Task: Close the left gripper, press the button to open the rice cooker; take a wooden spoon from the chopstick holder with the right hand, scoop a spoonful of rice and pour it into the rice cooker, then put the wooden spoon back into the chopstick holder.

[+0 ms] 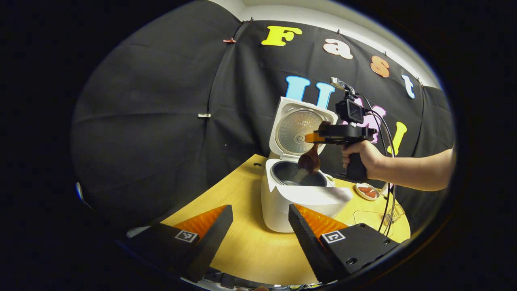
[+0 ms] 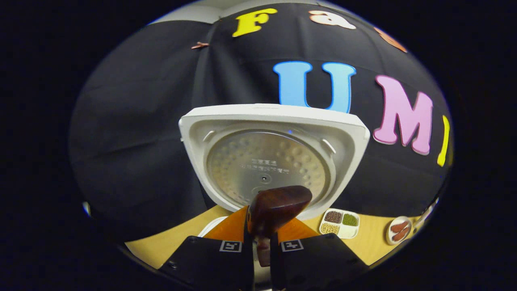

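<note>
Left gripper view: the wooden spoon [image 1: 309,159] is tipped over the open rice cooker [image 1: 297,194], pinched by the right gripper [image 1: 313,138]. The left gripper [image 1: 258,226] is held before the cooker, fingers spread.

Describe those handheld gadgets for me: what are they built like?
Each gripper is a black block body ending in two wedge-shaped fingers, with square black-and-white markers on top. The right gripper has a pistol handle, a small camera mounted above, and black cables looping down. The arm holding it is bare, no sleeve.
</note>
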